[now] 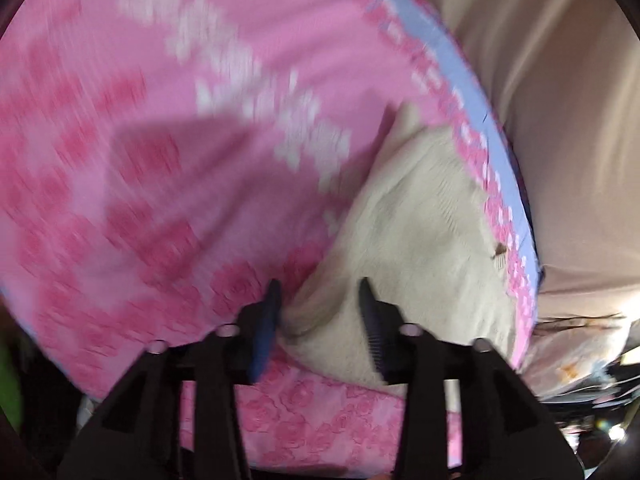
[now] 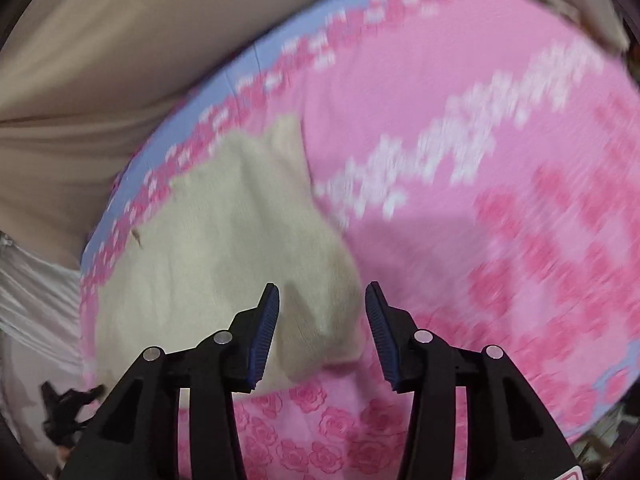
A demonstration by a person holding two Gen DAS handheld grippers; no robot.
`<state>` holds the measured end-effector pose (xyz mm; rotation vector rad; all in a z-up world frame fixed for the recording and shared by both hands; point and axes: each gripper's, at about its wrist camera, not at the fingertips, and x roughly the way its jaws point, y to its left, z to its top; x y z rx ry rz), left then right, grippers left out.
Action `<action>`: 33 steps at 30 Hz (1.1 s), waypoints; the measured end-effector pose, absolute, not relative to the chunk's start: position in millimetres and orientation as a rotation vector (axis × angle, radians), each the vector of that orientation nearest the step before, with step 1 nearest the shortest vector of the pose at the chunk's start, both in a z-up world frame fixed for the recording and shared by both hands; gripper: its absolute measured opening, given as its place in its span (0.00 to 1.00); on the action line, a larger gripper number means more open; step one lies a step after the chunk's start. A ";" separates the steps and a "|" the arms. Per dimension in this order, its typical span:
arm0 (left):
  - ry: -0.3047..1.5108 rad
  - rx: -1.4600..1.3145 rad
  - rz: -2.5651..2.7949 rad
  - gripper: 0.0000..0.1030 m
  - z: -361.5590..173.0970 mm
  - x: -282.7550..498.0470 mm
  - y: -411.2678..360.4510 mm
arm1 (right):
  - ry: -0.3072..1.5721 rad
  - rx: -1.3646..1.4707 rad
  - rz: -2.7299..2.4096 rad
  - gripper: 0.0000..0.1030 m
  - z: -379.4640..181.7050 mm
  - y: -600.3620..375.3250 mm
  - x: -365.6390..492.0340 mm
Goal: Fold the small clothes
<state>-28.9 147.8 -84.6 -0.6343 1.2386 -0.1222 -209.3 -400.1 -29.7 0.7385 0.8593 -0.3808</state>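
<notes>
A small cream knitted garment lies on a pink rose-patterned bedspread. In the left wrist view my left gripper is open, its blue-padded jaws straddling the garment's near left corner. In the right wrist view the same garment lies left of centre on the bedspread. My right gripper is open, its jaws either side of the garment's near right corner. Both views are motion-blurred.
The bedspread has a light blue border along its far edge, also in the right wrist view. Beige cloth hangs beyond the bed. A black object lies at the lower left by white fabric.
</notes>
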 end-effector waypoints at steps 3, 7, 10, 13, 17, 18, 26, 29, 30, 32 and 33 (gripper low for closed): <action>1.153 -0.596 -0.112 0.59 -60.5 -9.5 148.6 | 0.855 0.642 -0.258 0.41 -3.6 -382.0 -174.0; 1.134 -0.563 -0.138 0.59 -59.1 30.4 122.6 | 0.924 0.510 -0.164 0.23 -11.4 -350.2 -99.2; 1.171 -0.518 -0.185 0.58 -67.1 49.9 91.0 | 0.972 0.493 -0.183 0.01 -31.8 -354.2 -56.4; 1.167 -0.382 -0.221 0.58 -74.0 58.6 54.4 | 0.972 0.525 -0.264 0.01 -38.3 -377.2 -37.3; 1.192 -0.248 -0.131 0.57 -107.8 76.6 41.0 | 1.087 0.535 -0.304 0.03 -78.9 -399.5 -18.5; 1.159 -0.205 -0.104 0.58 -108.5 78.9 40.4 | 1.058 0.534 -0.284 0.01 -82.0 -404.2 -18.4; 1.156 -0.403 -0.074 0.69 -91.4 77.9 98.1 | 0.962 0.493 -0.148 0.15 -13.3 -325.5 -31.9; 1.252 -0.505 -0.116 0.69 -114.4 81.1 107.6 | 1.069 0.407 -0.042 0.14 -25.3 -267.2 -18.4; 1.291 -0.545 -0.133 0.69 -122.1 80.7 106.9 | 1.106 0.348 -0.016 0.11 -29.8 -247.3 -12.1; 1.282 -0.575 -0.152 0.71 -126.1 79.1 106.1 | 1.146 0.249 -0.008 0.10 -33.5 -223.5 -0.5; 1.283 -0.566 -0.172 0.65 -125.4 75.7 103.6 | 1.172 0.208 -0.008 0.10 -37.1 -215.5 5.5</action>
